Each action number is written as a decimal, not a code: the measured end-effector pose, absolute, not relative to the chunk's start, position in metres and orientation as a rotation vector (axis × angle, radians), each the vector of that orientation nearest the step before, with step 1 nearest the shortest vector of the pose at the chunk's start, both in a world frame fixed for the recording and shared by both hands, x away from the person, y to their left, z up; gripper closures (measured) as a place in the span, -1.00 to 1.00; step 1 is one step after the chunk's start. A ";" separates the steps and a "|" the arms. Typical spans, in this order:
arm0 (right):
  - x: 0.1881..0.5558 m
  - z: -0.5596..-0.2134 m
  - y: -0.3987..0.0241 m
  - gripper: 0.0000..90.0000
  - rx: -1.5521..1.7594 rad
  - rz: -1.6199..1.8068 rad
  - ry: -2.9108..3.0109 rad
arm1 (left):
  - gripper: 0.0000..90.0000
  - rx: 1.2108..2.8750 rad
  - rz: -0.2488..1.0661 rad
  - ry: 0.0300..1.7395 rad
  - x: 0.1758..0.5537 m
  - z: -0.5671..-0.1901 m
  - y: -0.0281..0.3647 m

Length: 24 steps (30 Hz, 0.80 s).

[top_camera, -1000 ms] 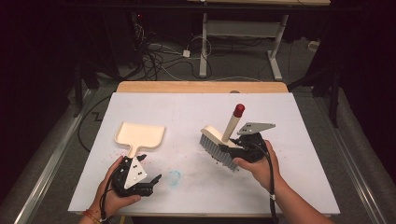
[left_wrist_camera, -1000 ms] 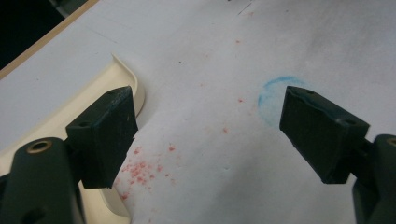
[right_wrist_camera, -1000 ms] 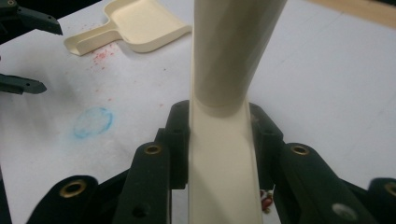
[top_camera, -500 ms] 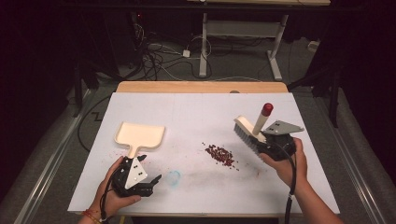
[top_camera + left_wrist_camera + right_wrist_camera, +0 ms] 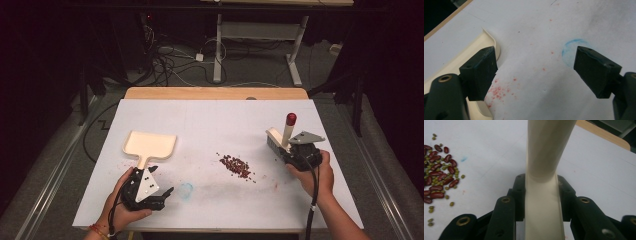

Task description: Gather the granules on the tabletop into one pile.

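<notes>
A cream brush (image 5: 286,134) with a red-tipped handle stands at the right of the white table (image 5: 215,120). My right gripper (image 5: 290,151) is shut on its handle (image 5: 543,170), bristles toward the table. A pile of red and green beans (image 5: 235,166) lies left of the brush; in the right gripper view the beans (image 5: 437,176) are at the left edge. A cream dustpan (image 5: 150,145) lies flat at the left. My left gripper (image 5: 162,181) rests just before the dustpan's handle, open, with bare table between its jaws. In the left gripper view, the left gripper (image 5: 535,70) has the dustpan (image 5: 454,62) by one jaw.
A faint blue ring (image 5: 186,190) is drawn on the table next to the left gripper, and the blue ring (image 5: 571,50) sits near one jaw. Red smudges (image 5: 499,90) mark the sheet. A wooden strip (image 5: 215,93) edges the far side. Cables and a desk frame lie beyond.
My right gripper has carried the brush to the right, away from the middle, and the bean pile has come into sight. The left gripper and dustpan have stayed put.
</notes>
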State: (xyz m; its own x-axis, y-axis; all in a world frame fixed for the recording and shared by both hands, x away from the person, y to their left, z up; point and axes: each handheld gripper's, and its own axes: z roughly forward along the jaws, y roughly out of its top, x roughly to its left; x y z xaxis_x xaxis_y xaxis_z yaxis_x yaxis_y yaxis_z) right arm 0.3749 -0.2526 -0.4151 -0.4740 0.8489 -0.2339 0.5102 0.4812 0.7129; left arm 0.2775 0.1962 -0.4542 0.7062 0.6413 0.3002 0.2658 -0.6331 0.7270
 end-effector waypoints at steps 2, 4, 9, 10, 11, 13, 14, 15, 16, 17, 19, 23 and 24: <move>0.373 -0.416 -0.245 0.50 1.092 0.758 2.160 | -0.59 2.242 0.725 0.689 0.278 -0.454 0.196; 0.370 -0.418 -0.237 0.50 1.075 0.759 2.169 | -0.59 2.244 0.725 0.688 0.278 -0.455 0.195; 0.364 -0.420 -0.209 0.50 1.024 0.795 2.197 | -0.59 2.255 0.730 0.683 0.278 -0.455 0.194; 0.364 -0.420 -0.204 0.50 1.015 0.801 2.201 | -0.60 2.255 0.732 0.681 0.278 -0.455 0.194; 0.365 -0.420 -0.199 0.50 1.010 0.823 2.204 | -0.60 2.255 0.734 0.679 0.278 -0.455 0.194; 0.367 -0.418 -0.188 0.50 1.011 0.861 2.219 | -0.59 2.251 0.734 0.680 0.278 -0.455 0.194; 0.367 -0.417 -0.183 0.50 0.998 0.868 2.217 | -0.59 2.248 0.733 0.680 0.278 -0.455 0.195; 0.368 -0.415 -0.175 0.50 0.981 0.885 2.213 | -0.60 2.245 0.731 0.681 0.278 -0.455 0.195; 0.368 -0.415 -0.175 0.50 0.981 0.885 2.213 | -0.60 2.245 0.731 0.680 0.278 -0.455 0.196; 0.368 -0.413 -0.172 0.50 0.970 0.891 2.209 | -0.59 2.245 0.731 0.679 0.278 -0.455 0.196; 0.366 -0.412 -0.171 0.50 0.961 0.901 2.202 | -0.59 2.245 0.730 0.677 0.278 -0.455 0.197; 0.359 -0.405 -0.183 0.50 0.951 0.953 2.222 | -0.60 2.242 0.736 0.671 0.277 -0.454 0.197; 0.357 -0.404 -0.188 0.50 0.943 0.962 2.227 | -0.59 2.245 0.739 0.669 0.277 -0.454 0.196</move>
State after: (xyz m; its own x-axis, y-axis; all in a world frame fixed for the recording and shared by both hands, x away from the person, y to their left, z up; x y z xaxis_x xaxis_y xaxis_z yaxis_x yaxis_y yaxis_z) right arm 0.3575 -0.1878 -0.4039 -0.6145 0.7658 -0.1897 0.3868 0.5021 0.7735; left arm 0.2769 0.1964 -0.4535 0.7076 0.6323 0.3155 0.2512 -0.6424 0.7240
